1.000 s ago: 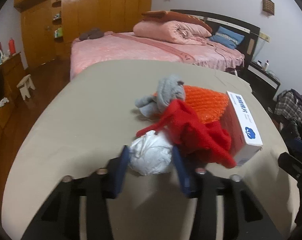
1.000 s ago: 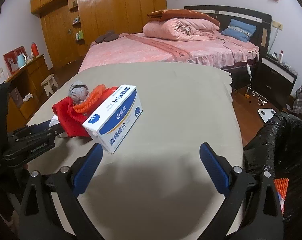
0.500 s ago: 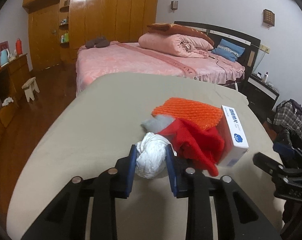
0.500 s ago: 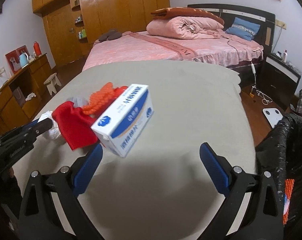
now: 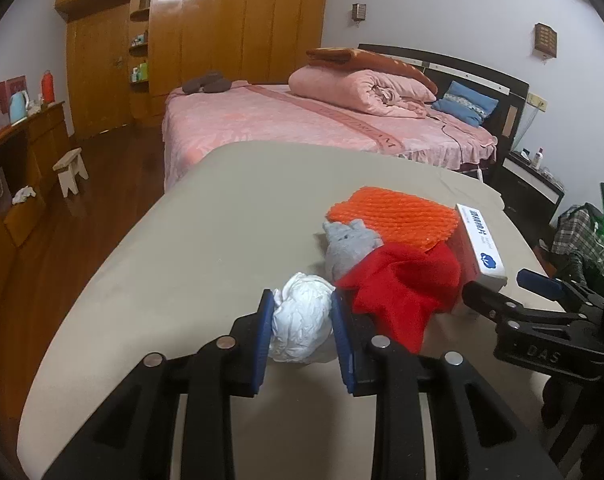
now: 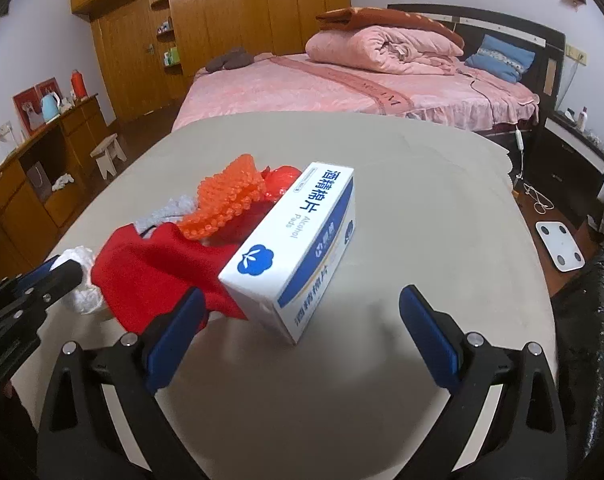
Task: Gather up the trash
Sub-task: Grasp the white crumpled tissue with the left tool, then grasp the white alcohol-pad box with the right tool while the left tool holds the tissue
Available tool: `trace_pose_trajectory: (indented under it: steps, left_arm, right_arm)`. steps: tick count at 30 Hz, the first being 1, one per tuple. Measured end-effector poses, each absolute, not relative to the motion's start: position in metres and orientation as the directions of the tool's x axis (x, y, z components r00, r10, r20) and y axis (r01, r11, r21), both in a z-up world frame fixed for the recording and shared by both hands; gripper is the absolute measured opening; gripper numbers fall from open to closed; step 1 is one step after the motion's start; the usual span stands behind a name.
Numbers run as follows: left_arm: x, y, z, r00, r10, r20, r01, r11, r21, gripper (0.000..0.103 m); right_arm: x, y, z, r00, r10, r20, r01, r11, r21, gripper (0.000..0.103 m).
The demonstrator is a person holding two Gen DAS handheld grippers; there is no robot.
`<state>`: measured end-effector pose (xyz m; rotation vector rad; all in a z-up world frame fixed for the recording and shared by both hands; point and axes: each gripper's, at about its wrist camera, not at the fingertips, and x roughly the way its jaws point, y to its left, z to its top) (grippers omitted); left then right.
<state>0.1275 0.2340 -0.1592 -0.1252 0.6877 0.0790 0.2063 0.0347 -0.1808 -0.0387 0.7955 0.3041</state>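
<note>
My left gripper (image 5: 302, 320) is shut on a crumpled white paper wad (image 5: 300, 322), held at the near side of the beige table (image 5: 206, 240). Beside it lie a red cloth (image 5: 402, 288), a grey rag (image 5: 348, 246), an orange mesh (image 5: 394, 222) and a white-and-blue alcohol pad box (image 5: 482, 246). My right gripper (image 6: 298, 320) is open, with the box (image 6: 298, 248) just ahead between its fingers. In the right wrist view the red cloth (image 6: 154, 260), the orange mesh (image 6: 226, 196) and the wad (image 6: 80, 280) lie left of the box.
A black trash bag (image 6: 594, 320) hangs at the table's right edge. A pink bed (image 5: 302, 120) stands behind the table. Wooden cabinets (image 5: 18, 168) and a small stool (image 5: 72, 166) are at the left. A white scale (image 6: 560, 246) lies on the floor.
My left gripper closed on the white paper wad and drew back a little with it. My right gripper moved closer to the box, still open.
</note>
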Motion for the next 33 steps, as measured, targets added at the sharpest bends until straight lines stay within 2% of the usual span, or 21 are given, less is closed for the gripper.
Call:
trace_pose_trajectory:
  steps: [22,30,32,33]
  left_arm:
    - [0.121,0.201,-0.148,0.798,-0.014,-0.603,-0.054,0.994,-0.095,0.029]
    - [0.119,0.197,-0.146,0.804,-0.017,-0.594,-0.051,0.994,-0.097,0.029]
    - [0.118,0.199,-0.146,0.806,-0.014,-0.592,-0.054,0.994,-0.097,0.029]
    - [0.117,0.200,-0.145,0.806,-0.013,-0.592,-0.055,0.994,-0.096,0.029]
  right_arm:
    - [0.199,-0.016,-0.183,0.668,0.185,-0.721,-0.202,0.977,0.063,0.095]
    - [0.197,-0.012,-0.177,0.674,0.239,-0.699,-0.226,0.968,0.113,0.095]
    - [0.198,-0.005,-0.176,0.674,0.248,-0.696,-0.245,0.964,0.106,0.092]
    - [0.199,-0.002,-0.176,0.673,0.251,-0.695,-0.254,0.962,0.101,0.084]
